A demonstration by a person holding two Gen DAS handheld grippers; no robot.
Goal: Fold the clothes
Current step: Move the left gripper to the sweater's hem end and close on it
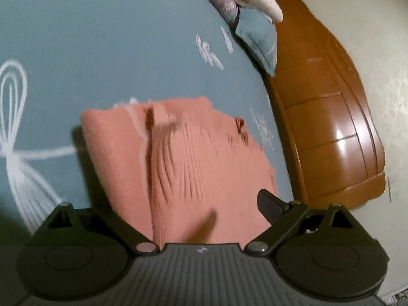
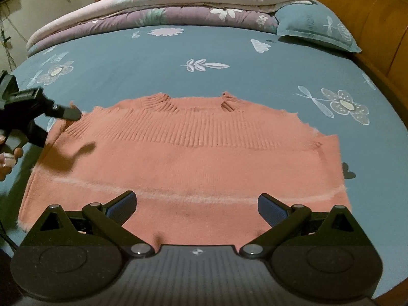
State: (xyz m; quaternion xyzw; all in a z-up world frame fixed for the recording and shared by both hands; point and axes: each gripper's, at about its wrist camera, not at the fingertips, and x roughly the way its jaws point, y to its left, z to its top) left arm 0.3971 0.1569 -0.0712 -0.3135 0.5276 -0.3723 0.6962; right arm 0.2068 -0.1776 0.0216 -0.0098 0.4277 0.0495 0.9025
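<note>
My right gripper (image 2: 196, 209) hangs low over the near hem of the sweater (image 2: 188, 158), fingers (image 2: 122, 205) spread wide, nothing between them. Both blue pads sit above the pale band that runs across the lower body of the knit.

My left gripper (image 2: 72, 112), seen from the right wrist view, reaches in from the left side with its tip at the sweater's left shoulder edge, touching or just above the cloth; I cannot tell whether it pinches any fabric there. In its own view only the right finger (image 1: 270, 204) shows, set far out to the side, so I read the spread as wide, though the left finger is out of sight. That view is blurred.

The sweater is salmon pink, lying flat and face up on the bed (image 2: 153, 58), collar away from me, ribbed yoke below the neckline, sleeves apparently tucked in or under along the sides. The sheet is blue-grey with white and lilac flower prints.

Beyond the collar, well apart from the sweater, folded quilts (image 2: 178, 2) are stacked along the far edge, pink on lilac. A matching blue pillow (image 2: 316, 28) lies at the far right corner, against the wooden headboard (image 2: 369, 12).
</note>
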